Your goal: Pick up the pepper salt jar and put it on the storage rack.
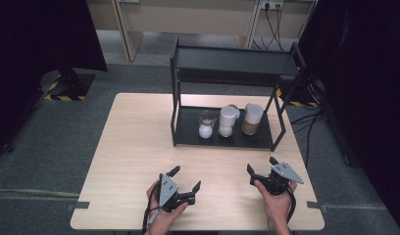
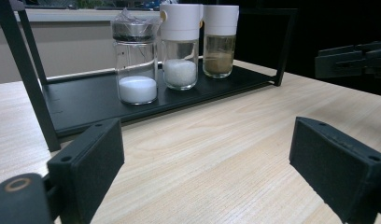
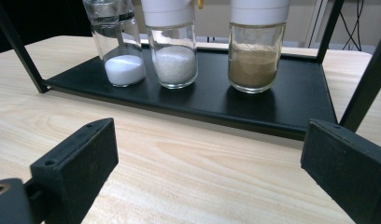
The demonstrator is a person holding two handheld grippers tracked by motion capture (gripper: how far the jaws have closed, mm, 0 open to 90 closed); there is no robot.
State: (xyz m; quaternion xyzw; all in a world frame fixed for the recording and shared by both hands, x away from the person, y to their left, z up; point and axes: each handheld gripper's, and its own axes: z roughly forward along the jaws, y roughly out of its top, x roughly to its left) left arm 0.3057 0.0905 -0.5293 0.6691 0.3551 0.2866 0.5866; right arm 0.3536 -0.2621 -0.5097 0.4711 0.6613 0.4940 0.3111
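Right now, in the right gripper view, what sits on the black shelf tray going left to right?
Clear-topped jar with fine white powder → white-capped jar with coarse white grains → white-capped jar with brown powder, all upright on the black shelf tray.

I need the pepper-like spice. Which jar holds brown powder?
The right jar on the rack's lower shelf; the other two hold white contents.

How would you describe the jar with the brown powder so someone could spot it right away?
Find the black rack on the table; three jars stand on its bottom shelf. The brown-powder jar is rightmost in the high view. Its neighbours both hold white contents.
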